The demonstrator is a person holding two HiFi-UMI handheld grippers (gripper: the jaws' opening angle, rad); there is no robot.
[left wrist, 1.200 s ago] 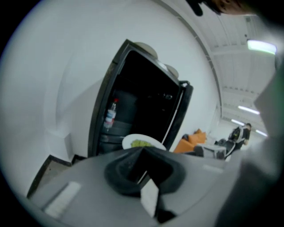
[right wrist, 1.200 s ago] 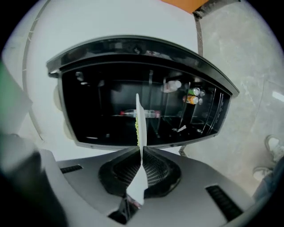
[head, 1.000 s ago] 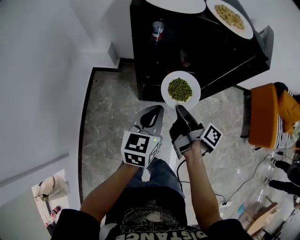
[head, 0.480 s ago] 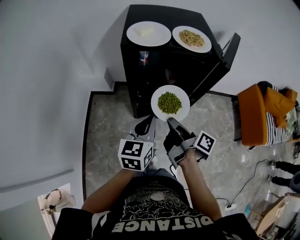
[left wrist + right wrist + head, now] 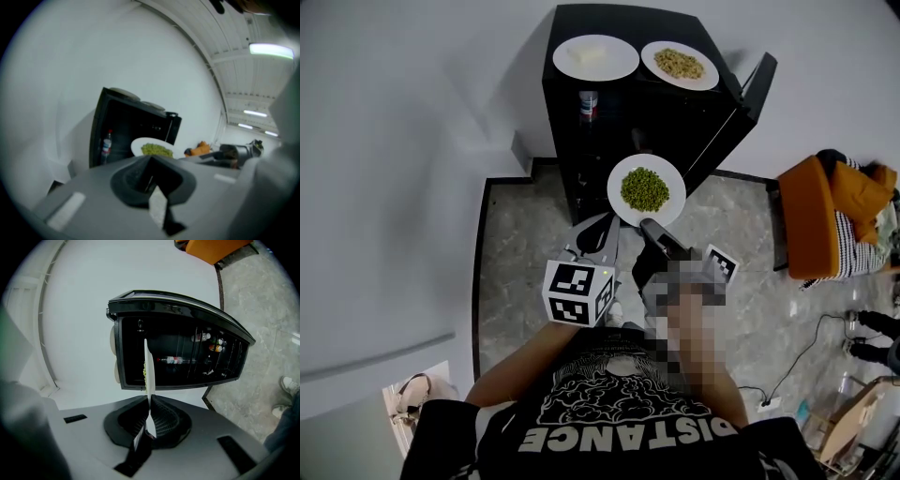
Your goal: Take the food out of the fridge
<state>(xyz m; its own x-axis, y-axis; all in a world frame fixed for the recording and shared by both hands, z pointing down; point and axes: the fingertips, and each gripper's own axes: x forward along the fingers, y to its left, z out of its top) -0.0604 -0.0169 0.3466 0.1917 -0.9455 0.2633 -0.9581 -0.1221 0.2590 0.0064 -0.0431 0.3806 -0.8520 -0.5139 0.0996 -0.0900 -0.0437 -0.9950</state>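
1. Plate of peas (image 5: 619,206) sits mid-frame, its rim pinched in the right gripper (image 5: 651,226).
2. Left gripper (image 5: 598,236) is just beside it, jaws together, nothing in them.
3. Black fridge (image 5: 694,127) stands open behind, at upper middle.

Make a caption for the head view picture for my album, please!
The right gripper pinches the rim of a plate of green peas in front of the open black fridge.

Bright, even light comes off white walls (image 5: 394,141), with ceiling strip lights (image 5: 271,49) glaring at the upper right of the left gripper view. Both gripper views bow and darken at the corners, foreground soft; the fridge (image 5: 661,122) interior is dim.
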